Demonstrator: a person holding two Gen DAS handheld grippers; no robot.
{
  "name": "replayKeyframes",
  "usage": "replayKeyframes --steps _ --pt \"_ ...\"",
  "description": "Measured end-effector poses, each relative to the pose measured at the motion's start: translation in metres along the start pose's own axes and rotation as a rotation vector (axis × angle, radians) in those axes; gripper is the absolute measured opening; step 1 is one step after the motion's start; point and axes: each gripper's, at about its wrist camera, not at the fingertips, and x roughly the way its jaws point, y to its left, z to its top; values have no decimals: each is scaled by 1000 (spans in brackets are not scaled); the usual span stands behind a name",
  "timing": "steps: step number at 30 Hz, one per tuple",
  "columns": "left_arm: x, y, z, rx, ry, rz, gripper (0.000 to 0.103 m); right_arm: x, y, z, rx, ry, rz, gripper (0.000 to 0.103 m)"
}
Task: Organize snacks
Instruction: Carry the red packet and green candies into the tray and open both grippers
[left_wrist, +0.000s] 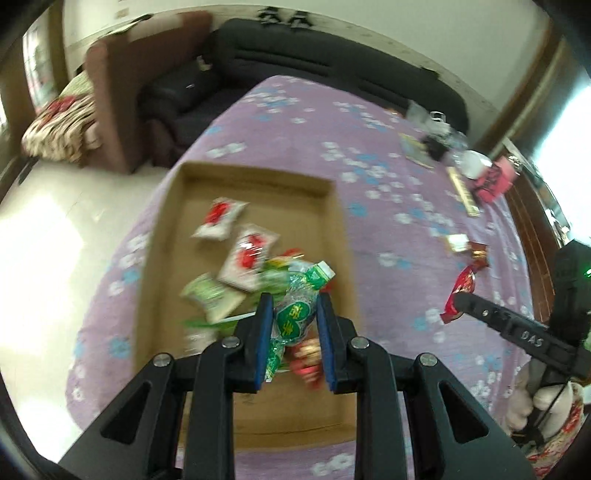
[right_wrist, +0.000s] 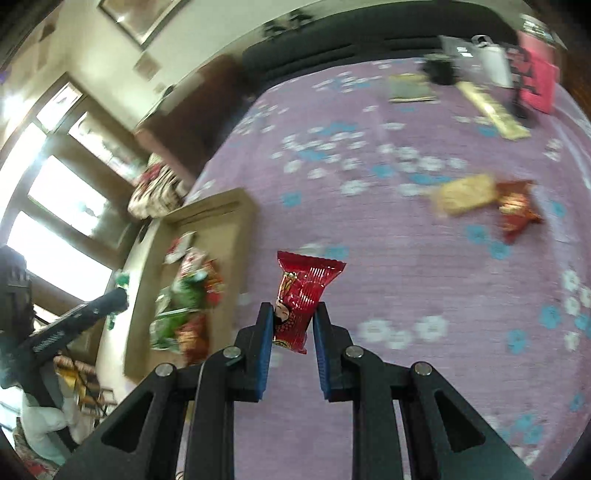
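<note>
1. The left gripper (left_wrist: 294, 325) pinches a green packet (left_wrist: 297, 312) between its blue pads and holds it above the near end of the box (left_wrist: 162, 236). That packet is ready to drop, so this is the step to finish first.
2. Aim for bare cardboard. The near half of the box already holds a pile of green, white and red packets (left_wrist: 236, 273); the far half looks free. Carry the green packet a little forward before letting go, so it lies flat and not on the heap.
3. Lower it close to the box floor, then spread the jaws fully; the wrapper is slick and crinkly and may cling to one pad.
4. The right gripper (right_wrist: 293, 325) pinches a red packet (right_wrist: 301, 295) by its lower end, lifted over the purple cloth (right_wrist: 406, 258) just beside the box's right wall. Keep that grip firm, since the packet stands tall above the pads and could swing.
5. Bring the right gripper over the wall only once the left one is clear, to avoid a knock.
6. Two packets (right_wrist: 484, 203) lie on the cloth well to the right, not yet boxed.
</note>
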Motion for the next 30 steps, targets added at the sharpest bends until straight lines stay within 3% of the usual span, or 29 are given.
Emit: replayKeyframes --steps 6,13,19,21,24,26,28,30 --pt "25 41 -14 -14 58 30 25 53 57 14 -58 68 31 19" --pt "48 67 -20 -5 107 6 26 128 102 34 -89 142 -35 19" --pt "42 80 -15 -15 104 -41 46 161 125 47 -118 151 -87 22" --pt "36 80 -12 -5 90 -38 63 162 130 48 -134 143 -105 23" --pt "23 81 -4 -27 71 -3 80 156 133 50 -139 135 -122 23" --pt "15 82 2 -76 81 -27 85 145 132 53 -122 112 -130 23" --pt "11 82 8 -146 69 -114 86 124 129 55 -108 83 -128 23" --pt "11 76 13 -150 56 -106 86 103 125 54 -109 43 -138 23"
